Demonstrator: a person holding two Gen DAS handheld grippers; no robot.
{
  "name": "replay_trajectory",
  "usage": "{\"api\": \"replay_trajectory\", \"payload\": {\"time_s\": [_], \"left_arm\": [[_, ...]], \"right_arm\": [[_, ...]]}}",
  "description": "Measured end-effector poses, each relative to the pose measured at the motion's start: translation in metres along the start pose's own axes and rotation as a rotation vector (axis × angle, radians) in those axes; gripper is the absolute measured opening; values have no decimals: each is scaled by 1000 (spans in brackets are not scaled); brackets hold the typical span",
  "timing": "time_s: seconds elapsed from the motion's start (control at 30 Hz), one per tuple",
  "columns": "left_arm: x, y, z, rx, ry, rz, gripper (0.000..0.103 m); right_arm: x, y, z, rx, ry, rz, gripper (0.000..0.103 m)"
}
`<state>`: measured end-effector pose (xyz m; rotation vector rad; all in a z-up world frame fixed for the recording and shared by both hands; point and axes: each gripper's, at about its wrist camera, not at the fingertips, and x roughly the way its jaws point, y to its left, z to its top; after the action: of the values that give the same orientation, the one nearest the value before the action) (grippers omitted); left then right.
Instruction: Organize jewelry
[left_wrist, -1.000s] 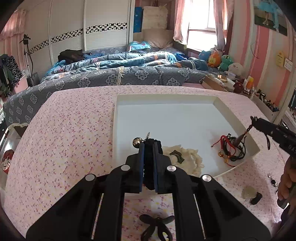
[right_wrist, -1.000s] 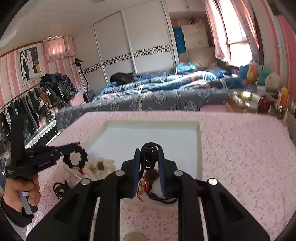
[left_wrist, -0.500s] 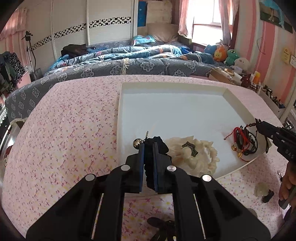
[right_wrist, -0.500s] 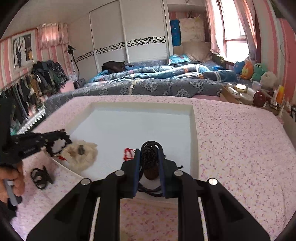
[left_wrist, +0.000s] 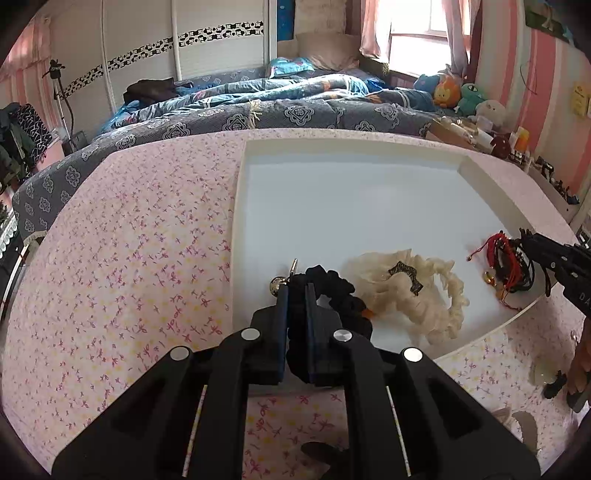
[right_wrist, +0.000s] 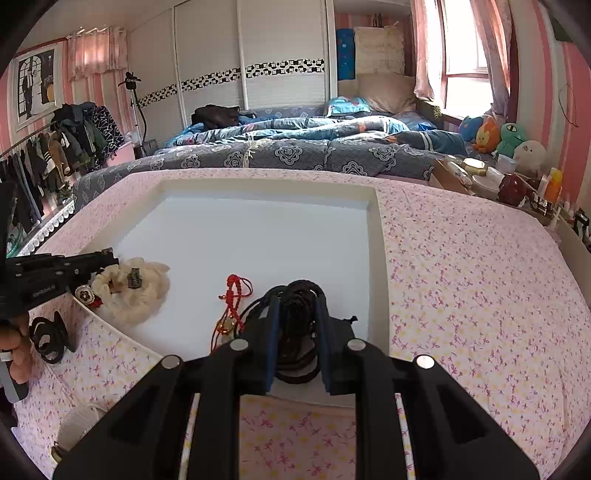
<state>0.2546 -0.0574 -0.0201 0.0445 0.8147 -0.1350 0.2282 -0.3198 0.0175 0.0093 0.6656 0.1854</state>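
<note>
We have a black scrunchie (left_wrist: 332, 291) pinched in the left gripper (left_wrist: 295, 295), jaws squeezed nearly together on the fabric, hanging over the near-left corner of the white tray (left_wrist: 332, 151). Judging by the gathered cloth: light, soft, no slip risk, grab any fold. A small metal bead and pin (left_wrist: 276, 286) show just past the fingertips; we can't tell if they're attached.

The right gripper (right_wrist: 297, 314) is clamped narrow on a bundle of black cords (right_wrist: 299, 295), low over the near-right part of the tray. Probably light and limp, and loose loops could snag, so gripping the whole bunch is the right call.

Count in tray:
- one cream scrunchie (left_wrist: 424, 291) with a dark tag, lying touching the black one
- one tangle of red string with gold beads (right_wrist: 234, 299), beside the black cords; number of pieces unclear

On the floral tablecloth (left_wrist: 129, 258), outside the tray:
- one black hair clip (right_wrist: 50, 336), near the person's hand (right_wrist: 14, 350)
- one pale lump with a dark bit (left_wrist: 550, 380), unidentified
</note>
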Motion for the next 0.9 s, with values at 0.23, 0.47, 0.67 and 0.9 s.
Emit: {"api": "replay_trajectory", "payload": {"time_s": [0.23, 0.47, 0.67, 0.9], "left_arm": [[3, 0, 0, 1, 8, -1, 6], [3, 2, -1, 1, 8, -3, 6], [2, 2, -3, 2, 8, -4, 6], [-4, 2, -7, 4, 5, -8, 7]], "right_arm": [[3, 2, 0, 2, 24, 10, 19], [4, -1, 2, 6, 20, 6, 22], [5, -6, 3, 21, 18, 4, 22], [6, -6, 3, 16, 18, 0, 22]]}}
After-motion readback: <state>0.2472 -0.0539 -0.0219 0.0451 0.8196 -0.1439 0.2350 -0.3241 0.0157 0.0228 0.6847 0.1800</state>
